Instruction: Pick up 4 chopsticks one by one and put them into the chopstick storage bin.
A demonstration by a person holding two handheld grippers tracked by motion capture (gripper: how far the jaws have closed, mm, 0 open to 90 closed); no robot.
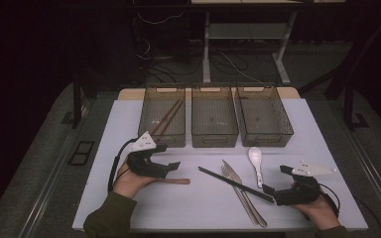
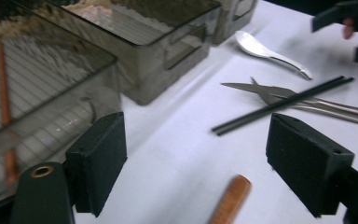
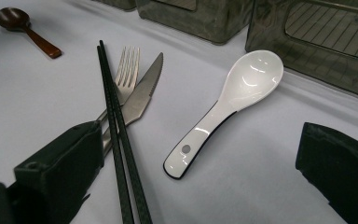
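The bench (image 1: 129, 148) is white. Between the left gripper (image 2: 196, 163)'s black jaws lies a brown wooden spoon (image 2: 230, 200). Past those jaws stand three see-through smoky grey bins (image 1: 214, 119) with a grid of thin lines on the bottom, and reddish-brown chopsticks (image 1: 168, 118) lie in one. Between the right gripper (image 3: 200, 172)'s black jaws lie a shiny white spoon (image 3: 233, 102), black chopsticks (image 3: 116, 126), and a silver fork (image 3: 126, 79) and knife (image 3: 142, 95).
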